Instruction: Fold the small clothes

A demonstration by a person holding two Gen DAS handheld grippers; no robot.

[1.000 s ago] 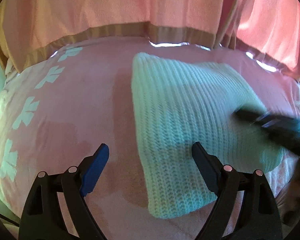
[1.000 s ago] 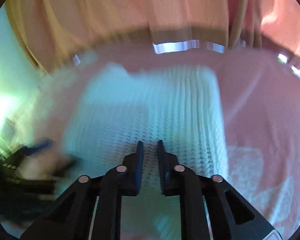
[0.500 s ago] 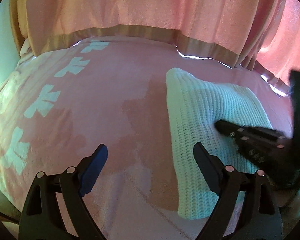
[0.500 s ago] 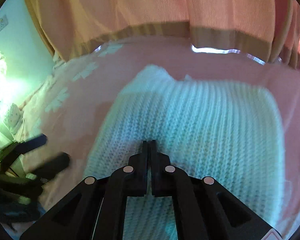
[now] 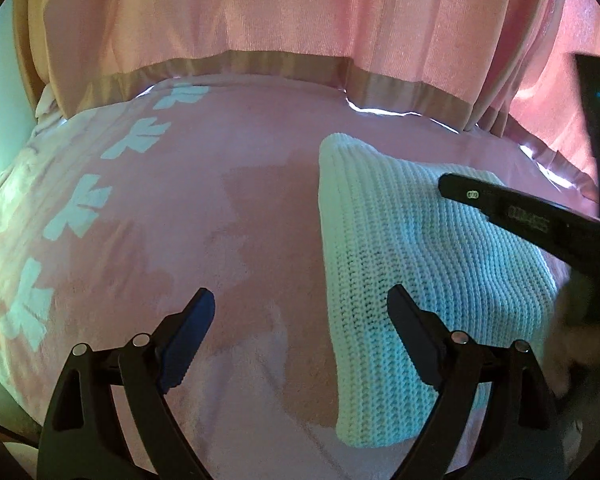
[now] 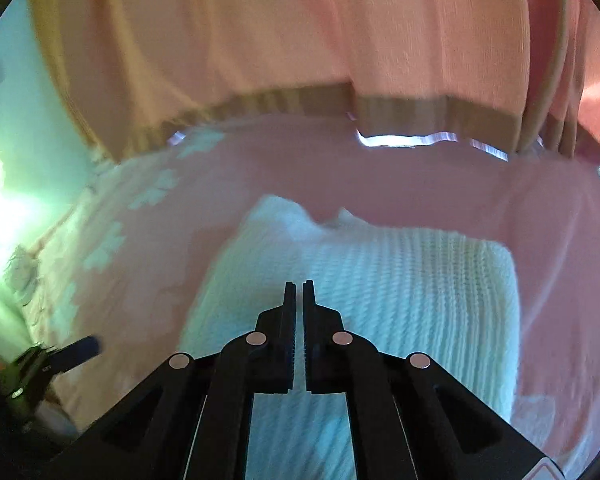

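Observation:
A folded white knit garment (image 5: 416,264) lies on the pink bedspread (image 5: 204,216); it also shows in the right wrist view (image 6: 416,288). My left gripper (image 5: 300,304) is open and empty, low over the bedspread, with its right finger over the garment's left edge. My right gripper (image 6: 298,292) is shut and empty, hovering above the garment's middle; it shows from the side in the left wrist view (image 5: 456,188).
Pink curtains with a tan hem (image 5: 284,64) hang behind the bed. White leaf prints (image 5: 80,208) run along the bedspread's left side. A pale wall (image 6: 8,112) stands at the left. The left gripper shows at the lower left of the right wrist view (image 6: 76,350).
My right gripper closed fully and lifted slightly over the garment. My left gripper drew back to the left, so the garment now sits further right in its view.

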